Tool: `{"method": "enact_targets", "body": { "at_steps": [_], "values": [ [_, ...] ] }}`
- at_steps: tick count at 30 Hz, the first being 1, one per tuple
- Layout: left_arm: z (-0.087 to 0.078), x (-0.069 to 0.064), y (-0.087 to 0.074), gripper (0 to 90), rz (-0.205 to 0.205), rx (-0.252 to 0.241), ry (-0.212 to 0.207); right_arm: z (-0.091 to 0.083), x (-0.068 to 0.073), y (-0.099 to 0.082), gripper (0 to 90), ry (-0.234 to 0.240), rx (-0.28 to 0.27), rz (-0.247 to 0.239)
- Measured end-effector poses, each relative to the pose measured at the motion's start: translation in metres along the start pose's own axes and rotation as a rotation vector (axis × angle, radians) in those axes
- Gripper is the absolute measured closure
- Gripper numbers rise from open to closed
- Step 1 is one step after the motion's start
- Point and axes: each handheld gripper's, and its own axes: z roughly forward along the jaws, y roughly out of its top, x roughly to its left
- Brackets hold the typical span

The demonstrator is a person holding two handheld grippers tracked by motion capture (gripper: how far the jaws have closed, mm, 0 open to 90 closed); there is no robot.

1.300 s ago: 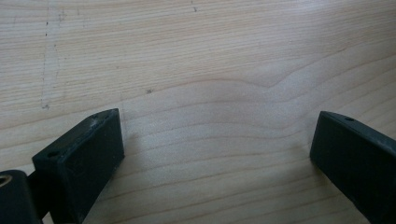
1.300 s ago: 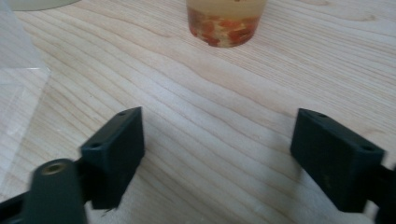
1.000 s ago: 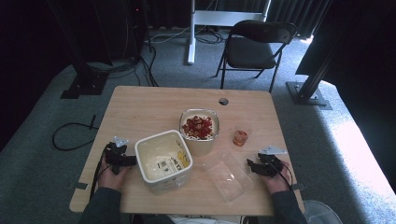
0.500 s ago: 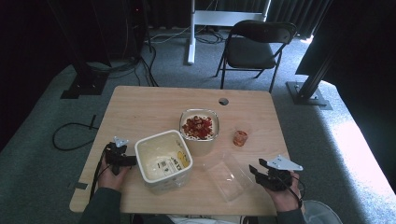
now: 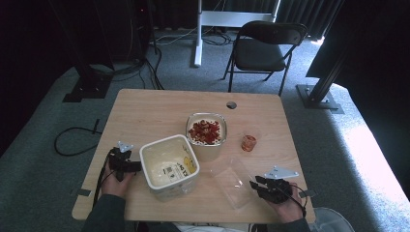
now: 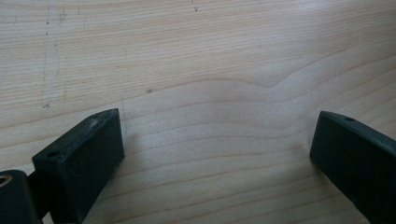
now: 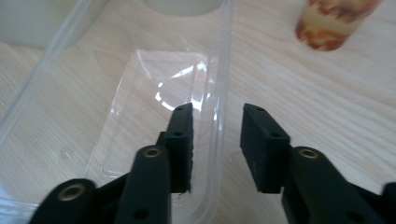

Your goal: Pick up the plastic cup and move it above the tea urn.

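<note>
Two fingers closing astride clear lid [image 7: 159,116] rim, right gripper [image 7: 215,140]

clear plastic lid [image 5: 231,180] flat on table [image 5: 145,111], near front edge, beside white tub [image 5: 169,166].

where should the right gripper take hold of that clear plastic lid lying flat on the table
Probably by its raised rim on the long edge nearest the right gripper, coming in low from that side. The clear lid lies flat on the table, so only the upturned rim offers a pinch; the jaws, just closing, already straddle it.
</note>
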Motion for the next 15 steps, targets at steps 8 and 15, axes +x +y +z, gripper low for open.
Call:
{"method": "enact_targets", "body": {
  "at_steps": [8,15],
  "values": [
    [0.0,0.0,0.0,3.3,0.0,-0.001,-0.001,0.003,-0.006,0.002,84.8,0.042,-0.004,0.001],
    [0.0,0.0,0.0,3.3,0.0,0.0,0.0,-0.014,-0.012,0.017,86.1,0.045,-0.079,0.01]
  ]
}}
